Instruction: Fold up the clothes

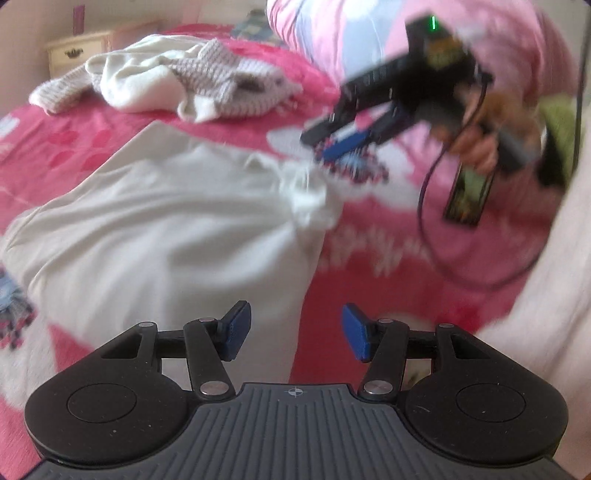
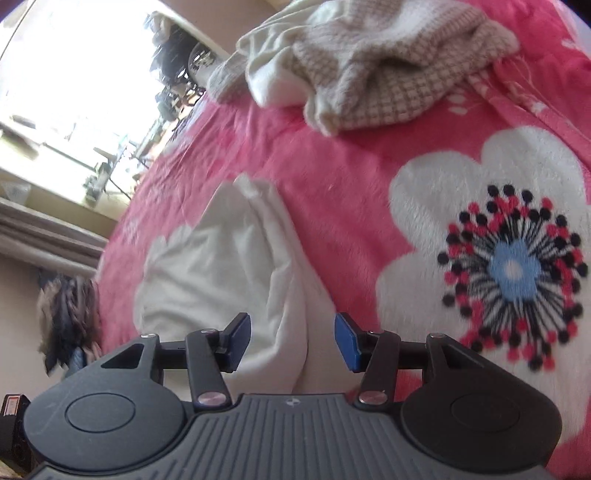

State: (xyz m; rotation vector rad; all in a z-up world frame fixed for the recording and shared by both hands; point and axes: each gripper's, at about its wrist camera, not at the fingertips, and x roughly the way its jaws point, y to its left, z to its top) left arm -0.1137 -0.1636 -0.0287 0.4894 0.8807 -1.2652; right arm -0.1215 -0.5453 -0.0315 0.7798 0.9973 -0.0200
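Lying on a bed (image 2: 332,155) under a pink blanket with big white flowers, a cream garment (image 1: 166,229) is spread out with soft creases. In the left wrist view it fills the middle and left of the picture, and one bunched corner (image 1: 310,199) points toward the right hand-held gripper (image 1: 343,147), which hangs just above that corner. A hand (image 1: 476,144) grips its handle, and a cable (image 1: 428,229) loops down from it over the blanket. That part of the picture is blurred, so whether the corner touches its fingers cannot be told there.

The left hand-held gripper (image 1: 295,332) hovers over the cream garment's near edge with its blue pads (image 1: 236,332) spread apart and nothing between them.

In the right wrist view the right hand-held gripper (image 2: 291,339) also stands with its jaws parted; the garment (image 2: 229,273) lies below, a fold running up between the pads (image 2: 347,341), but they do not press on it.

Farther up the bed sits a heap of clothes (image 1: 155,85): a cream piece tangled with a beige knit (image 2: 388,62). It lies well apart from the spread garment. A small dresser (image 1: 74,51) stands beyond the bed, and a bright window (image 2: 74,74) shows in the right wrist view. A person in pink (image 1: 369,33) stands beside the bed.
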